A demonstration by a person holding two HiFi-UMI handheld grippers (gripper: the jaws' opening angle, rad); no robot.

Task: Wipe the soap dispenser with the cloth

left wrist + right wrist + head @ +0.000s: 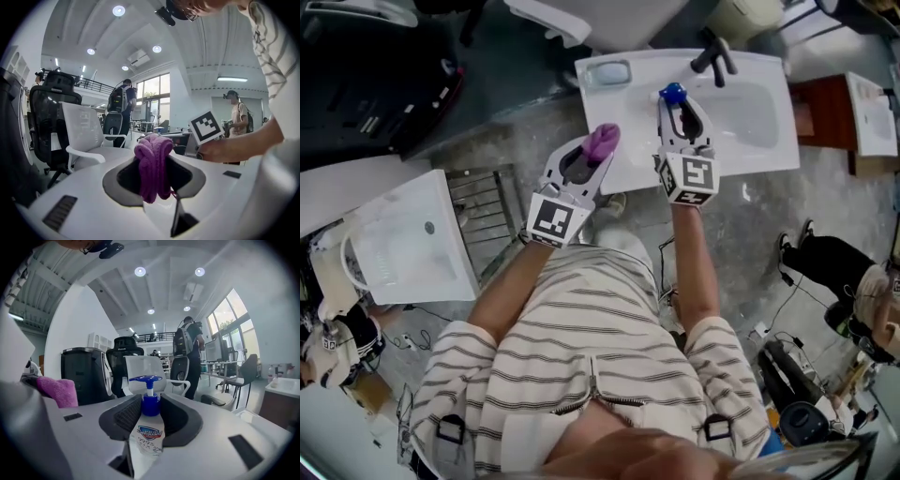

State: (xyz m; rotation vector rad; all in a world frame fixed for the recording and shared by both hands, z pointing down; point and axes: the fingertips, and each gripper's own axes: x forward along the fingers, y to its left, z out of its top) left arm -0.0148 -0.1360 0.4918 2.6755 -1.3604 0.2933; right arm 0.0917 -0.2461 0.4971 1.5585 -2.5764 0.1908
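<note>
My right gripper (pixel 673 105) is shut on a clear soap dispenser (pixel 149 430) with a blue pump head (pixel 672 92), held up over the white sink (pixel 769 150). The bottle sits upright between the jaws in the right gripper view, and its printed label faces the camera. My left gripper (pixel 598 148) is shut on a bunched purple cloth (pixel 153 166), which sticks out past the jaws. In the head view the cloth (pixel 602 141) is to the left of the dispenser, a short gap apart. The cloth (pixel 57 391) also shows at the left edge of the right gripper view.
A dark faucet (pixel 714 58) stands at the sink's back edge and a soap dish (pixel 608 72) at its left corner. A second white basin (pixel 403 244) lies on the floor to the left. Office chairs (pixel 79 136) and people stand in the room beyond.
</note>
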